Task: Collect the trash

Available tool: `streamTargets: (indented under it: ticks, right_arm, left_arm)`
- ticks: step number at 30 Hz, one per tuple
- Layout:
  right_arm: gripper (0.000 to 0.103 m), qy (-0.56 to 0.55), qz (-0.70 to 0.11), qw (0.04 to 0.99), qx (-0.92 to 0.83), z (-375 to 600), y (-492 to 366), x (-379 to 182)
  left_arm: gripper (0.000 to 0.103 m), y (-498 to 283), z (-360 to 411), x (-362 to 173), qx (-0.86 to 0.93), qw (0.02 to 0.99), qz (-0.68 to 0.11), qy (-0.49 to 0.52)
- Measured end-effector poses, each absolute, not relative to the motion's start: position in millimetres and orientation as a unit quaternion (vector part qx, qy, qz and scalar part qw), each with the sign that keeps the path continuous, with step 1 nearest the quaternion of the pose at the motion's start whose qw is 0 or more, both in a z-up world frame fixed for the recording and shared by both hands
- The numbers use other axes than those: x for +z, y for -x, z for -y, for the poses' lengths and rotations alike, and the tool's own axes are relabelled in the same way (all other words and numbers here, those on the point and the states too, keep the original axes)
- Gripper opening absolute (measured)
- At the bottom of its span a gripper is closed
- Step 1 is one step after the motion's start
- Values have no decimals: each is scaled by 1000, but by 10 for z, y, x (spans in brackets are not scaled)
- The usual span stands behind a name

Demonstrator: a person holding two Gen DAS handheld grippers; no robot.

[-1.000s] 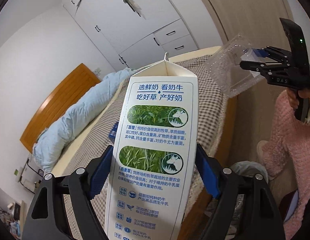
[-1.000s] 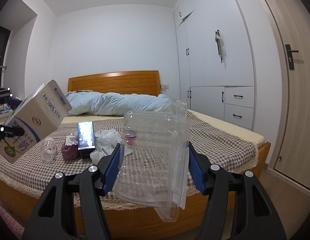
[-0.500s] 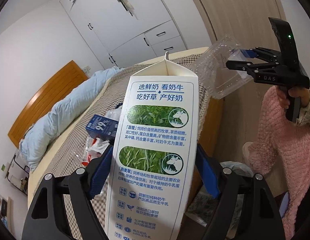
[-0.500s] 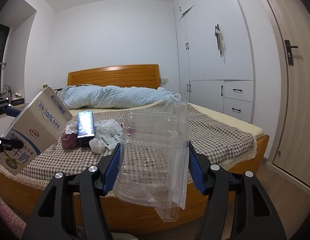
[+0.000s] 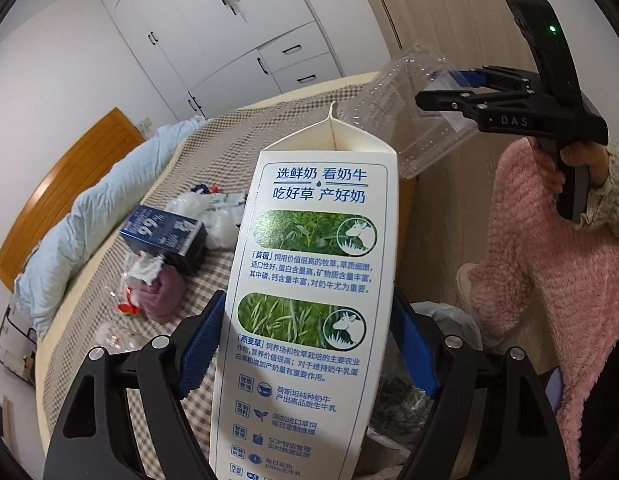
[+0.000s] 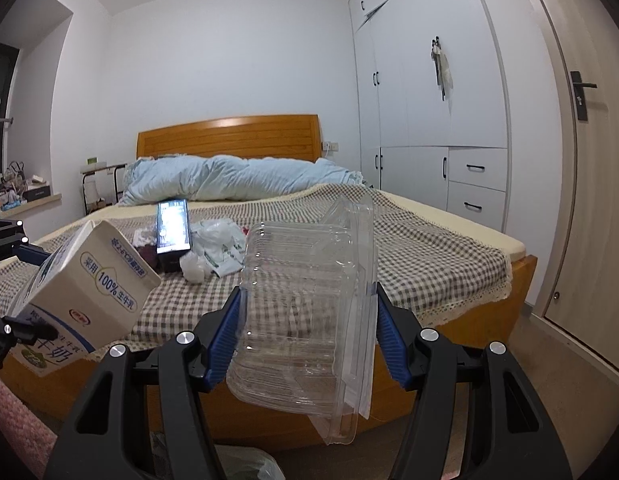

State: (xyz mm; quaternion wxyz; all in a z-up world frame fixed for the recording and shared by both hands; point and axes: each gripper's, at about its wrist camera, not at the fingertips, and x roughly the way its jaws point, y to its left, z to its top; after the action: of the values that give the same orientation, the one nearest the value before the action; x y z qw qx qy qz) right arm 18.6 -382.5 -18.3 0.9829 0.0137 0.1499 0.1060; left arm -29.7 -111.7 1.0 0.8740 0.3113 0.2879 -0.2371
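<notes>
White milk carton (image 5: 309, 300) with blue print — clear clamshell box (image 6: 305, 320) — both clamped.

Both grippers (image 5: 309, 344) (image 6: 307, 336) clamped, loaded

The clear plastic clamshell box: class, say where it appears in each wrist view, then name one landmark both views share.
Left wrist view: clear plastic clamshell box sits upper right, clamped in the right tool, above the milk carton held by the left tool.
Right wrist view: it fills the lower centre, between the blue pads.
Shared landmark: the dark blue carton on the checked bedspread.
</notes>
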Motion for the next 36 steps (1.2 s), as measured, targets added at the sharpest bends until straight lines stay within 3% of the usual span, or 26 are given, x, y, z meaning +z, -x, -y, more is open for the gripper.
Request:
streamTargets:
  ticks: [36]
  right_arm:
    - [60, 45, -336, 938, 74, 3767, -427, -1199]
  left_arm:
    - [76, 35, 1314, -1765, -331, 785, -391, -348]
